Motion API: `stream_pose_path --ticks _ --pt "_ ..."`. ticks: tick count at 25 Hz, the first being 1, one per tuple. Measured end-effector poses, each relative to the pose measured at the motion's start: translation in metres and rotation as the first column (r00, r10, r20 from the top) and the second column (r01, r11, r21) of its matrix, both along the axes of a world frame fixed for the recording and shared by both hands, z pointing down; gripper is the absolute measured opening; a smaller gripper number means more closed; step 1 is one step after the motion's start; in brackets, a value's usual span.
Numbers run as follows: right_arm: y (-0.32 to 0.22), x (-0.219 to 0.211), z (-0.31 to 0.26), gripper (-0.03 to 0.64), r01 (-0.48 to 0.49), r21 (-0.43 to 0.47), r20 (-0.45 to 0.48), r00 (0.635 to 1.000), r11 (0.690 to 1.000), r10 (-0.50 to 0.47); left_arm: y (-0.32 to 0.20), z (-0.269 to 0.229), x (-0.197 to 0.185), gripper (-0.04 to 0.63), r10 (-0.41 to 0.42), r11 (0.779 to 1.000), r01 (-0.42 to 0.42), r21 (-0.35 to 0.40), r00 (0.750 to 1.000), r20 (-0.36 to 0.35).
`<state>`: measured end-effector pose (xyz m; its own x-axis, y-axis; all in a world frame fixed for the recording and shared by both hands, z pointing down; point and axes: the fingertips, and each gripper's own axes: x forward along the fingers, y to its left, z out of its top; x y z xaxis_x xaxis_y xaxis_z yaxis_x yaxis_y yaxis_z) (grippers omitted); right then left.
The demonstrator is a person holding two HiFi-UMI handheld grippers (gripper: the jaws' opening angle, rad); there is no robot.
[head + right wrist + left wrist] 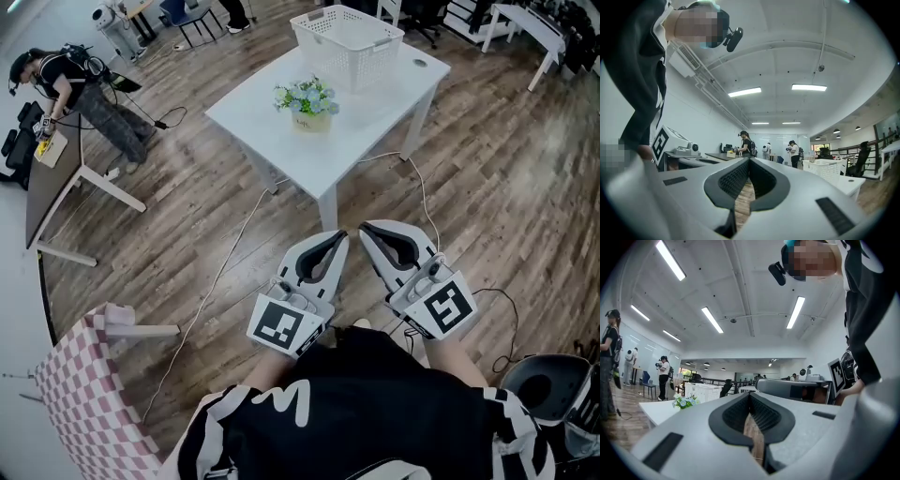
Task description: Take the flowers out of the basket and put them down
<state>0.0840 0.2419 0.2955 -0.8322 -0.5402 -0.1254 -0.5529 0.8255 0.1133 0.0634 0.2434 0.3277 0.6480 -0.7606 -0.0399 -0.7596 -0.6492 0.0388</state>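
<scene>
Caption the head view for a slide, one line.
Flowers on white table beside basket; left gripper and right gripper shut, empty, short of it.

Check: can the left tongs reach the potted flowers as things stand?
Probably not: the left tongs hang over floor, short of the table; nothing blocks the potted flowers otherwise.

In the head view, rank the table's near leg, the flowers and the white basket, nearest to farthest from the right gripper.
1. Table's near leg, just ahead of the right gripper, slightly left.
2. Flowers, farther on, to the left.
3. White basket, farthest, behind the flowers.
</scene>
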Motion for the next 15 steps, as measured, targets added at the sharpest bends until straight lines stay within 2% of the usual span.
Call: stream_pose_path --ticks 6,11,15 --pt "0.036 -0.053 0.0 0.017 0.0 -0.061 0.032 0.999 0.998 0.002 0.039 0.004 -0.047 0.003 0.021 0.999 -0.021 -0.038 1.0 0.005" --pt "0.075 -0.104 0.007 0.017 -0.002 -0.077 0.029 1.0 0.997 0.004 0.072 0.009 -0.1 0.003 0.017 0.998 -0.017 -0.057 1.0 0.0" --pt "0.096 -0.124 0.009 0.017 -0.043 -0.069 0.029 0.999 0.997 0.045 0.094 0.008 -0.123 0.003 0.039 0.998 -0.039 -0.045 0.999 -0.005"
